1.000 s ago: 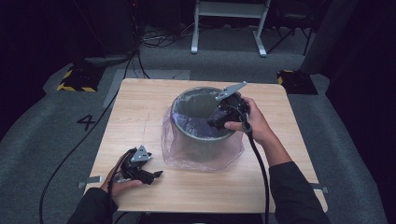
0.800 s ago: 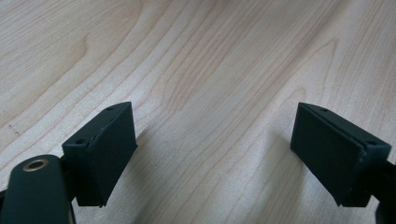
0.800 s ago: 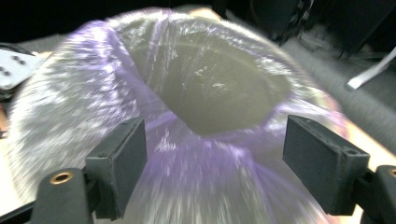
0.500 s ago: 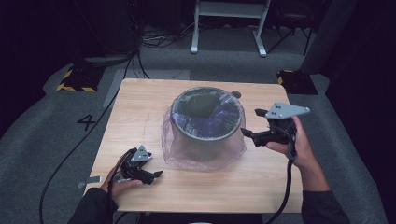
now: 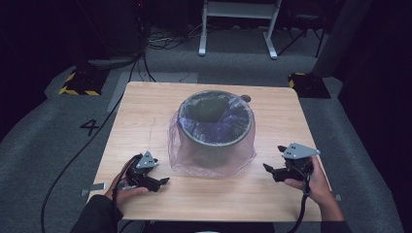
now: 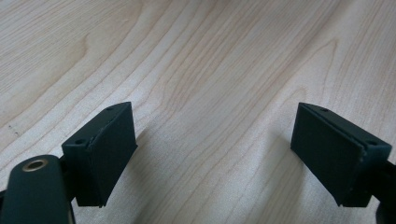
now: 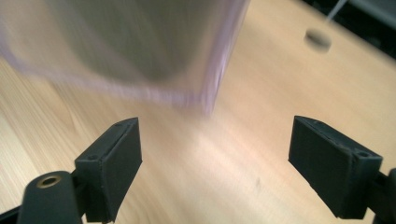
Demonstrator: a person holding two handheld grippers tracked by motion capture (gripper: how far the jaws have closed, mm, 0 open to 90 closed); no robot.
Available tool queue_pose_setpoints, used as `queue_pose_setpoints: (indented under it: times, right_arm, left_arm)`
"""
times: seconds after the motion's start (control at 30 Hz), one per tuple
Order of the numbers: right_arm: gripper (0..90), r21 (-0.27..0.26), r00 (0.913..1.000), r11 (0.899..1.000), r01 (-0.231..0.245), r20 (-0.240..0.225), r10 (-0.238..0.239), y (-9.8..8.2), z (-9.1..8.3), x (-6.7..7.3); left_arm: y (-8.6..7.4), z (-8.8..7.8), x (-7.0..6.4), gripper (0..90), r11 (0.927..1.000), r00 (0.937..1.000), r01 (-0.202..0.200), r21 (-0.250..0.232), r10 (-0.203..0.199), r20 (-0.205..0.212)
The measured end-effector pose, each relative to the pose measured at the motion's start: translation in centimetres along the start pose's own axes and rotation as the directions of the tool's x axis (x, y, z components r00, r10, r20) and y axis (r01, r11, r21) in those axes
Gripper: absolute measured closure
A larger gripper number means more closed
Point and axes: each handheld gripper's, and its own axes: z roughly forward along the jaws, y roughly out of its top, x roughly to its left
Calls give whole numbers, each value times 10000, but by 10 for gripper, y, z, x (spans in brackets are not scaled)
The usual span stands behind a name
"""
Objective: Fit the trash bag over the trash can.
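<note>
A grey bin (image 5: 215,124) stands upright near the middle of the worktop (image 5: 145,116), lined with a thin purple bag (image 5: 214,162). The bag's mouth is folded over the bin's rim and its film hangs down the outside, pooling on the wood around the bin's base. The inside of the bin is dark; what lies at its bottom cannot be made out.

The right gripper (image 5: 276,161) is held low, near the bin's front right and apart from the bag. Its jaws have just been opening and now stand wide apart with nothing between them. In the right gripper view (image 7: 215,154) the jaws frame bare wood, with the bag's lower corner (image 7: 205,100) blurred beyond them and not touching either jaw. A small dark round mark (image 7: 318,38) sits on the worktop past the bin; in the high view it lies just behind the bin's rim, to the right (image 5: 246,98).

The left gripper (image 5: 158,182) rests on the worktop at the bin's front left, just short of the bag's pooled edge, with the hand (image 5: 127,191) around it. In the left gripper view (image 6: 212,149) its jaws are spread, with only wood grain between them.

A cable (image 5: 303,206) trails from the right gripper toward the worktop's near edge. On the floor to the bin's left is a painted numeral 4 (image 5: 90,126).
</note>
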Motion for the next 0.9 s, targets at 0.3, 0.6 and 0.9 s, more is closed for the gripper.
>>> queue_pose_setpoints:
  times: [0.3,0.6,0.9]
  right_arm:
    - [178,572,9934,9917,-1147,99,1144,-66,19,-3]
    - [171,500,9737,9740,-2208,-468,2232,-95,27,-8]
    - [159,528,9724,9721,-2285,-355,2305,-95,27,-7]
  left_arm:
    - [1,1,1,130,10000,10000,-57,15,56,56]
    - [1,1,1,128,10000,9999,-72,19,72,71]
    - [1,1,1,127,10000,9999,-72,31,71,79]
